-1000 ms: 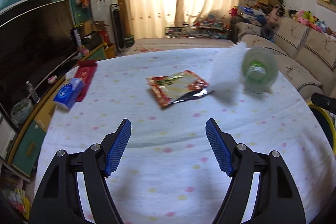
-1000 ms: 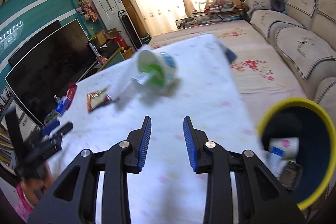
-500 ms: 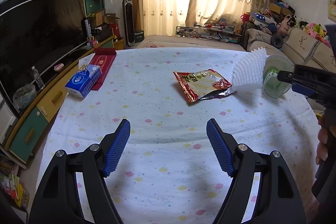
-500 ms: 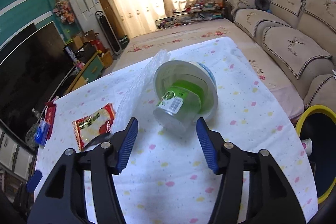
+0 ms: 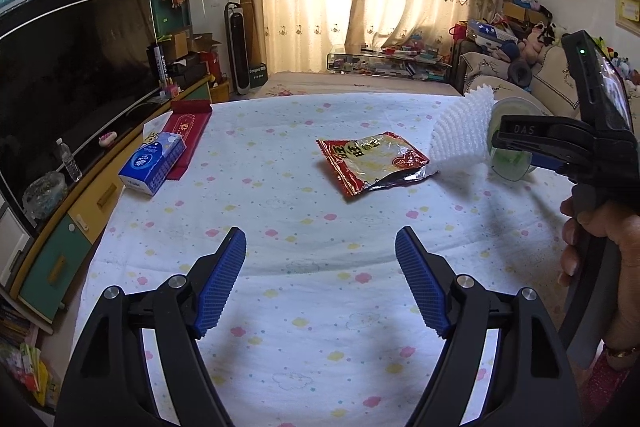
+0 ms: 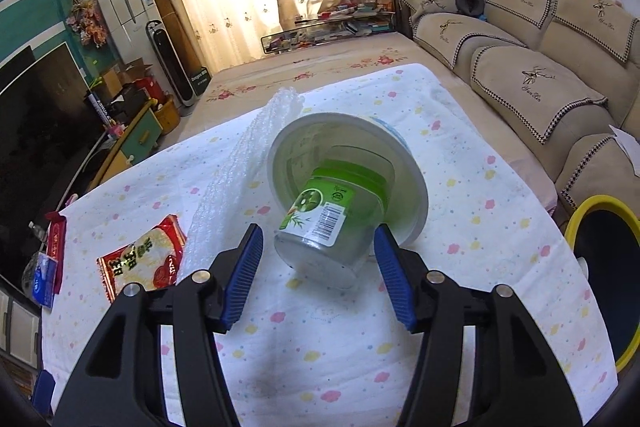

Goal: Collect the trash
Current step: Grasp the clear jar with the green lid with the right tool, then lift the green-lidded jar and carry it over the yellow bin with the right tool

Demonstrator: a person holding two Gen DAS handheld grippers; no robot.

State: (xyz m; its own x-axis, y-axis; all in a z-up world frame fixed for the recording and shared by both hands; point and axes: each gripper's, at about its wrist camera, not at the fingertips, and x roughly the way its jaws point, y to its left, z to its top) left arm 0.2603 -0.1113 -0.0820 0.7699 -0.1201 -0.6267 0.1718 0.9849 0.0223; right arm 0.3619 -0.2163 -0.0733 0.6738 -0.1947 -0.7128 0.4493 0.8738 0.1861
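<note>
A clear plastic cup with a green label [image 6: 332, 223] lies on its side inside a white lid or bowl [image 6: 416, 187] on the dotted tablecloth [image 6: 360, 359]. My right gripper [image 6: 318, 277] is open, its blue pads on either side of the cup's base, not touching it. A white foam net [image 6: 232, 179] and a red snack wrapper [image 6: 140, 267] lie to the left. In the left wrist view my left gripper [image 5: 320, 281] is open and empty above the cloth, with the wrapper [image 5: 372, 163], the foam net [image 5: 460, 139] and the cup [image 5: 510, 163] beyond it.
A yellow-rimmed dark bin [image 6: 608, 267] with trash stands on the floor right of the table. A blue tissue pack [image 5: 152, 163] and a red booklet [image 5: 188, 135] lie at the table's left edge. A TV [image 5: 72, 75] is left, a sofa [image 6: 540, 75] right.
My right gripper has moved forward to the cup and opened wider, so the cup's base now sits between its pads. My left gripper has stayed open over the cloth.
</note>
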